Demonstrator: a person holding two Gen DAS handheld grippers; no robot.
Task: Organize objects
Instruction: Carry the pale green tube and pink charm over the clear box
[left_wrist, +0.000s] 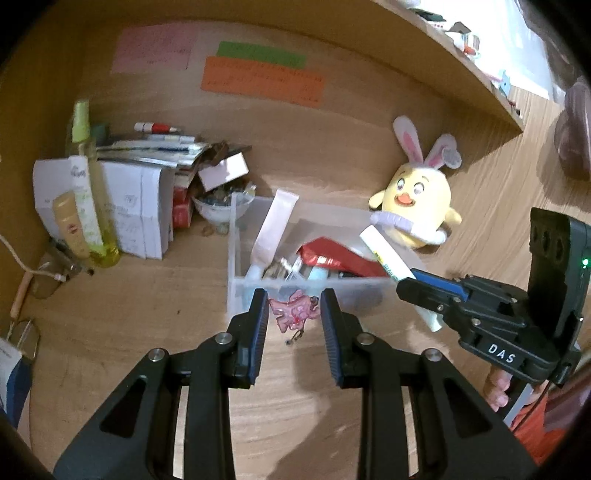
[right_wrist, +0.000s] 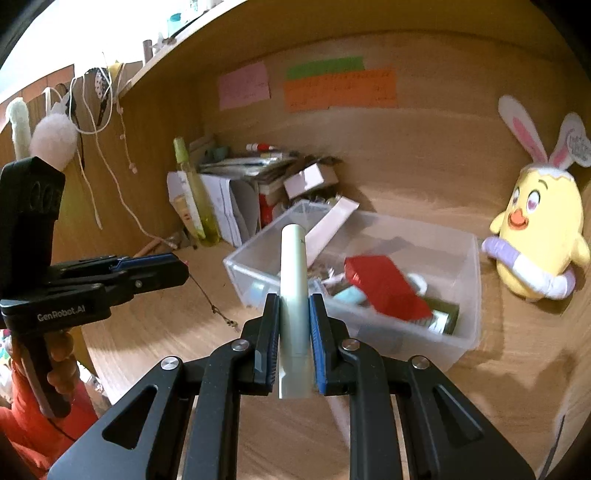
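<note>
Two hand-held grippers hover over a wooden desk (right_wrist: 159, 332), each with one thing in its grasp.

The left gripper (left_wrist: 294, 301) has its jaws partly closed on one pink charm (left_wrist: 295, 314). The charm sits between the two pads, near the front wall of the box, and its thin chain (right_wrist: 214, 306) dangles free below the tips.

The right gripper (right_wrist: 294, 301) is clenched tight on one pale green tube (right_wrist: 293, 258). The tube stands up between the pads, and its far end points over the near left corner of the box.

One clear plastic box (right_wrist: 388, 332) sits in the middle of the desk, just beyond both grippers. Inside it lie:
- one red packet (right_wrist: 384, 288)
- one white tube (right_wrist: 328, 225), leaning against the far left wall
- several smaller items, too blurred to count

One yellow plush chick (right_wrist: 539, 236) with two rabbit ears stands just right of the box.

At the far left is a pile of papers and small cartons, with one tall yellow-green bottle (right_wrist: 192, 192) upright in front of it.

Three paper notes are stuck on the back panel: one pink (right_wrist: 243, 88), one green (right_wrist: 325, 68) and one orange (right_wrist: 340, 90)
</note>
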